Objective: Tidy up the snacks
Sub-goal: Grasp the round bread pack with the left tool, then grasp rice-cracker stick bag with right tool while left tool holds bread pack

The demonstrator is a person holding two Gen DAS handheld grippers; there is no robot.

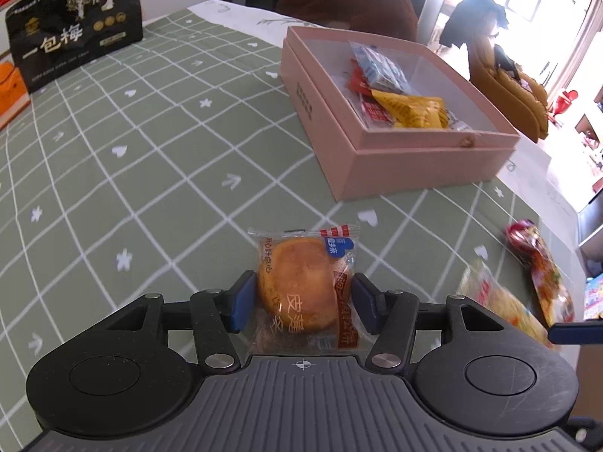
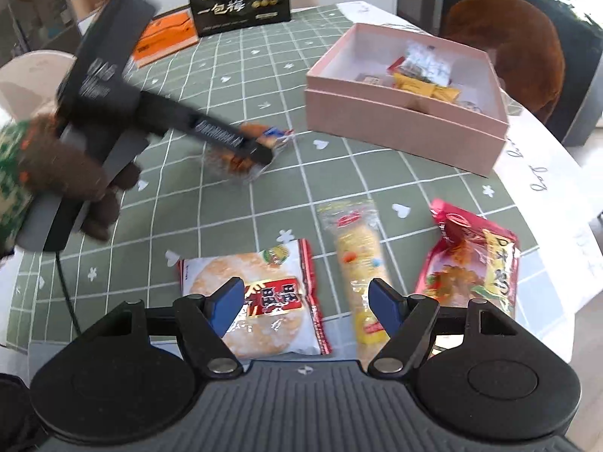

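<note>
My left gripper (image 1: 299,301) is shut on a wrapped round orange cake (image 1: 301,286), held just above the green checked tablecloth; the right wrist view shows the same gripper (image 2: 260,150) and cake (image 2: 250,147). The open pink box (image 1: 392,158) with several snack packets (image 1: 407,109) stands ahead to the right, also seen in the right wrist view (image 2: 399,128). My right gripper (image 2: 305,305) is open above a white rice-cracker packet (image 2: 260,301). A long yellow packet (image 2: 361,263) and a red packet (image 2: 471,260) lie to its right.
A black plum bag (image 1: 75,26) and an orange box (image 1: 11,90) stand at the table's far left. A brown chair (image 2: 508,56) is behind the pink box. The table edge and a white cloth (image 2: 546,173) run along the right.
</note>
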